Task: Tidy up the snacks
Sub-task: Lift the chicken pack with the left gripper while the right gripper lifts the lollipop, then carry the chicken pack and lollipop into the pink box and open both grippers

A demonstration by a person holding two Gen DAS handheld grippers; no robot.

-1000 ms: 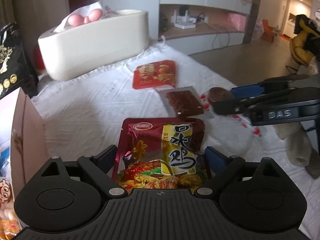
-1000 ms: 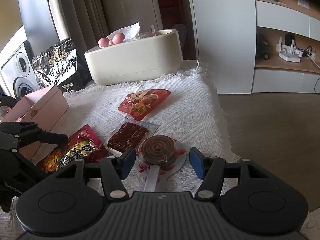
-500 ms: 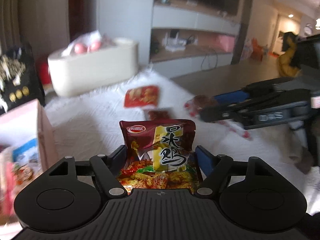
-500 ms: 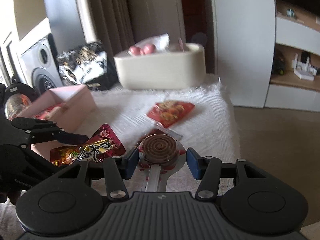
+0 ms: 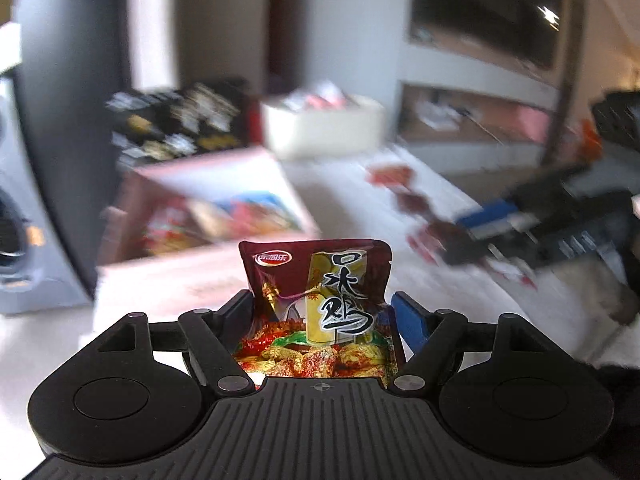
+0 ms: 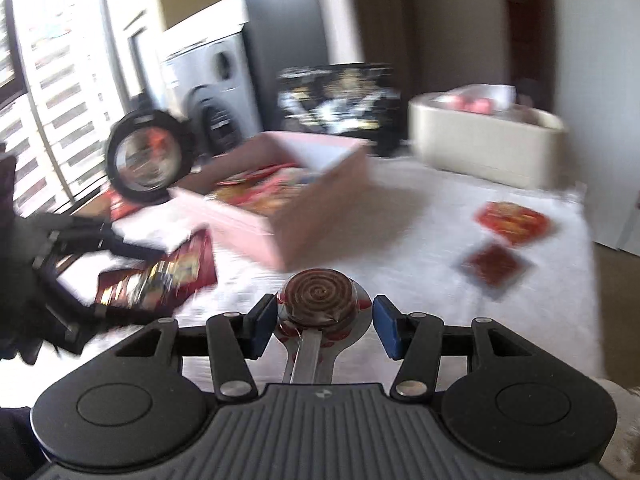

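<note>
My left gripper (image 5: 320, 312) is shut on a maroon snack packet (image 5: 316, 292) with yellow and black lettering and holds it upright in the air just in front of the open pink box (image 5: 200, 162). In the right wrist view the same packet (image 6: 160, 276) hangs left of the box's wall (image 6: 320, 208). My right gripper (image 6: 324, 320) is shut on a brown spiral lollipop (image 6: 318, 294) in clear wrap, its stick pointing back at the camera. Several snack packets lie inside the box. A red packet (image 6: 512, 218) and a dark brown packet (image 6: 494, 266) lie on the white cloth (image 6: 420, 232) to the right.
A cream tissue box (image 6: 484, 148) stands at the back of the cloth, with a black patterned bag (image 6: 340, 100) beside it and a grey speaker (image 6: 216, 92) to the left. The cloth's right edge drops off to the wooden floor (image 6: 616, 264). Both views are motion-blurred.
The left jaws closed on the maroon packet and lifted it off the cloth. Both grippers rose and swung left toward the pink box, carrying their snacks.
</note>
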